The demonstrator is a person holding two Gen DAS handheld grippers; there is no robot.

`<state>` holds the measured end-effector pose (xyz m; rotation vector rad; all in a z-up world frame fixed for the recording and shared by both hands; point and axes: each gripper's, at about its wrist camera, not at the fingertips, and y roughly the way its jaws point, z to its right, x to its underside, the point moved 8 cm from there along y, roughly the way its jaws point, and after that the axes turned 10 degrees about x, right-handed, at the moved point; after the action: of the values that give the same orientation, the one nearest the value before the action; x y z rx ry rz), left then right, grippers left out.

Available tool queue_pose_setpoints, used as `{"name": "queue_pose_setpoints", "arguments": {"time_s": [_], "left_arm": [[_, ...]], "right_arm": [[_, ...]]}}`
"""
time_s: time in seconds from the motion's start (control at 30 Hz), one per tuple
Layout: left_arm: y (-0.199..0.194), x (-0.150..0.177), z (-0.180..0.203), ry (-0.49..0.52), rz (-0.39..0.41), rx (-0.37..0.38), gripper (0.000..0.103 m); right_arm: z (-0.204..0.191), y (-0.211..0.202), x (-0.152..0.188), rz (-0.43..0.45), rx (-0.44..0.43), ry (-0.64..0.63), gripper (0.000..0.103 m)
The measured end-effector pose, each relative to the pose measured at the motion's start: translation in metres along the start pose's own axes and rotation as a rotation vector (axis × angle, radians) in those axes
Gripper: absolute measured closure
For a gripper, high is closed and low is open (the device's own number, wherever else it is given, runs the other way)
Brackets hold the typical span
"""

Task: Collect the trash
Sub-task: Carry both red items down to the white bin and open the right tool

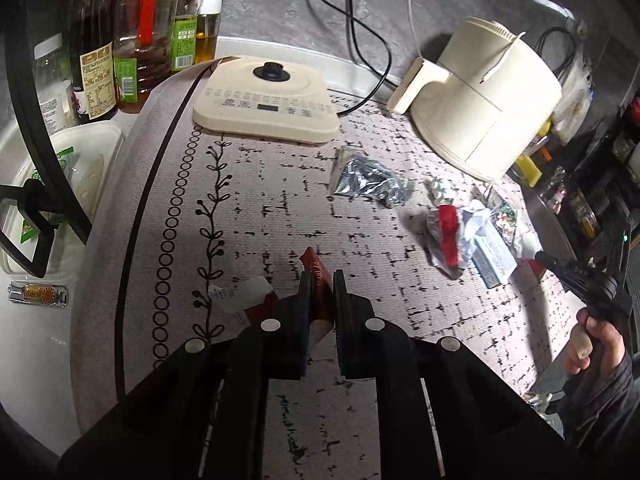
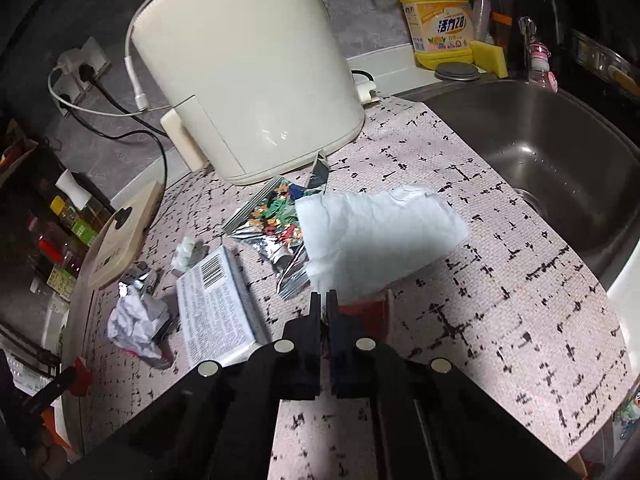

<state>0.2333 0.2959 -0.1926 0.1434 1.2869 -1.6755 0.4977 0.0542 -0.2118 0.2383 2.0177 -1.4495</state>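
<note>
Counter mat (image 1: 280, 208): pale pinkish-grey weave, broken black dash grid; one edge carries a black stripe, a row of black rings and a black leafy vine.
Air fryer (image 2: 248, 80): plain cream.
Control base (image 1: 266, 100): cream, black knob.
Wrapper (image 1: 320, 280) in left gripper (image 1: 323, 280): dark red with gold marks.
Tissue (image 2: 372, 232): white.
Foil packet (image 2: 276, 220): silver, multicoloured specks (red, green, gold).
Box (image 2: 216, 304): white, black print and barcode.
Detergent bottle (image 2: 436, 16): yellow.
Sink (image 2: 560, 152): grey steel.
</note>
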Motion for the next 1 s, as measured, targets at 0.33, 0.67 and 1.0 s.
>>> {"name": "queue_pose_setpoints", "arguments": {"time_s": [0.33,0.67,1.0], "left_arm": [[-0.009,0.012,0.03,0.007,0.02,0.045,0.092],[-0.017,0.033,0.083,0.061,0.013,0.112,0.092],[-0.015,0.064,0.148,0.133,-0.029,0.202,0.092]], "right_arm": [[-0.007,-0.071,0.034,0.025,-0.114,-0.06,0.1],[0.024,-0.127,0.067,0.047,-0.096,-0.059,0.1],[0.089,-0.181,0.098,0.067,-0.026,0.03,0.1]]}}
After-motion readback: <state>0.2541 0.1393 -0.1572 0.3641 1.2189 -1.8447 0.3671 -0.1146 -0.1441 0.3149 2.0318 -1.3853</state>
